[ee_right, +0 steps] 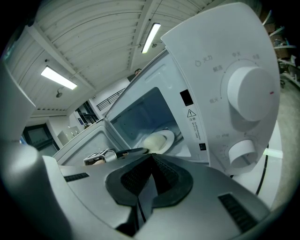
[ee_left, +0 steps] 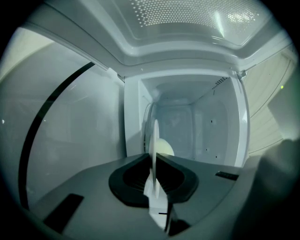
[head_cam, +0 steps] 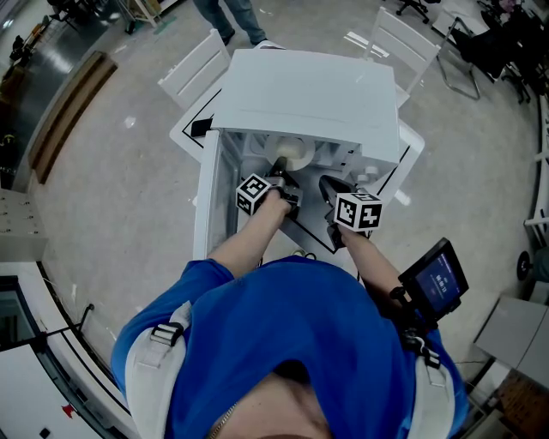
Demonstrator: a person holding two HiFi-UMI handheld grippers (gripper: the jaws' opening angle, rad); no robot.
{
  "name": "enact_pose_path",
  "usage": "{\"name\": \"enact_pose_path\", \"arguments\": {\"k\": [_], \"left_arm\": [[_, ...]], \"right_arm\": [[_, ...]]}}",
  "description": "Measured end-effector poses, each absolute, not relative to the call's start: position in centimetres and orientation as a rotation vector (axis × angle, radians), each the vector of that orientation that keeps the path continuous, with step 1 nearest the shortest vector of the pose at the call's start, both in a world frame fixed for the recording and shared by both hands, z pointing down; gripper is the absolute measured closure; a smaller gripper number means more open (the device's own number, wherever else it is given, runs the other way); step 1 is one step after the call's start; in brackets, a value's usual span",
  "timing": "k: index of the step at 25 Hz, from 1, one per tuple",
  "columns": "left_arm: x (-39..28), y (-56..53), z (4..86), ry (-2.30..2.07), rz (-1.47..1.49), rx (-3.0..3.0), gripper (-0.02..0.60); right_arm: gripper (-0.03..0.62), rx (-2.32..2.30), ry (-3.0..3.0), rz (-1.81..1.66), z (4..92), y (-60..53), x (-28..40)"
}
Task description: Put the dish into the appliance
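A white microwave stands on a small white table with its door swung open to the left. My left gripper is shut on the rim of a white dish that carries a pale rounded lump, and holds it inside the cavity. In the left gripper view the dish shows edge-on between the pads, with the cavity's back wall behind it. From the right gripper view the dish sits low in the opening. My right gripper is shut and empty, in front of the control panel.
The control panel has a large dial and a smaller one. Two white chairs stand behind the table, and a person's legs are beyond them. A small screen sits by my right arm.
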State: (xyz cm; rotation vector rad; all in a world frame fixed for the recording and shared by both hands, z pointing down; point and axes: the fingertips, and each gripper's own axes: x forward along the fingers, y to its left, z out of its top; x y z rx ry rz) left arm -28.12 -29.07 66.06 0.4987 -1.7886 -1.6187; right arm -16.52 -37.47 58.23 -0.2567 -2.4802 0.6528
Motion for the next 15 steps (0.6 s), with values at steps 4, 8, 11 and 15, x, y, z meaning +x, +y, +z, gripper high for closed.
{"name": "enact_pose_path", "arguments": {"k": [4, 8, 11, 15], "left_arm": [[-28.43, -29.24, 66.12, -1.788, -1.618, 0.503, 0.555], [-28.59, -29.34, 66.11, -1.788, -1.616, 0.518, 0.555], [-28.65, -29.49, 65.96, -1.794, -1.607, 0.542, 0.555], [-28.66, -29.58, 65.93, -1.802, -1.592, 0.572, 0.555]], "right_arm": [[0.606, -0.252, -2.481, 0.646, 58.21, -37.57, -16.59], [0.606, -0.250, -2.482, 0.640, 58.20, -37.53, -16.68], [0.606, -0.252, -2.482, 0.637, 58.21, -37.49, -16.76], [0.606, -0.253, -2.480, 0.634, 58.27, -37.35, -16.84]]}}
